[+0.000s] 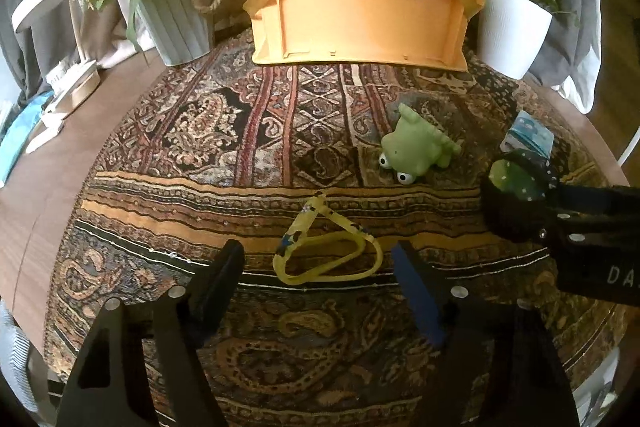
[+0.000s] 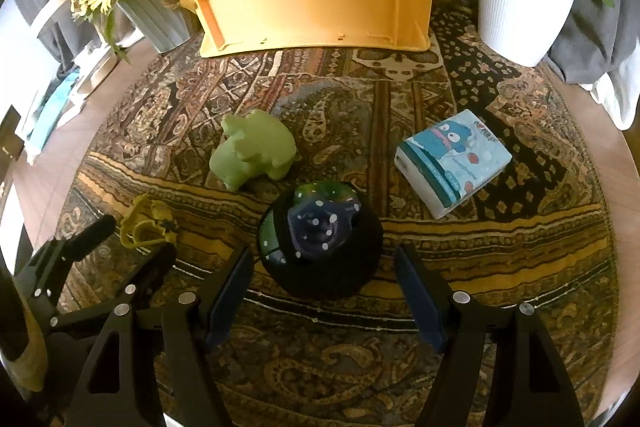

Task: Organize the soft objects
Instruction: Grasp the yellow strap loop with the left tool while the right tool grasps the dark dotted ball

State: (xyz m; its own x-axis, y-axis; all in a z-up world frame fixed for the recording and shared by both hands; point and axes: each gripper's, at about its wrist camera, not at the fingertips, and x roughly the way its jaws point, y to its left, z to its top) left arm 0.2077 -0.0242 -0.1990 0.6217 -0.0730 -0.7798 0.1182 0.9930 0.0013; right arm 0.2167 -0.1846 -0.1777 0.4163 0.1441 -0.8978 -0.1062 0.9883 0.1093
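Four soft things lie loose on the patterned cloth [image 1: 168,131] that covers the bench: a yellow strap loop [image 1: 326,253], a green frog toy [image 1: 416,147], a dark dotted pouch [image 2: 318,239] and a blue tissue pack [image 2: 454,163]; none is yet in the orange crate [image 1: 360,15], which stands at the far edge of the cloth between the sunflower pot [image 1: 180,23] and the white plant pot [image 1: 512,31].

Both tongs are at the reaching stage, I judge; the left tongs [image 1: 320,263] stand partly open astride the strap loop, their pads apart from it on either side, holding nothing; the right tongs [image 2: 324,263] are likewise partly open around the pouch, which sits between the fingers; the pads do not seem to press on it.

Next, each pair needs to settle lower and close; the strap is thin and flat on the cloth, so the left fingers must come right down to catch it rather than the fabric; the pouch is rounder and should squash under the grip; then both go to the crate.
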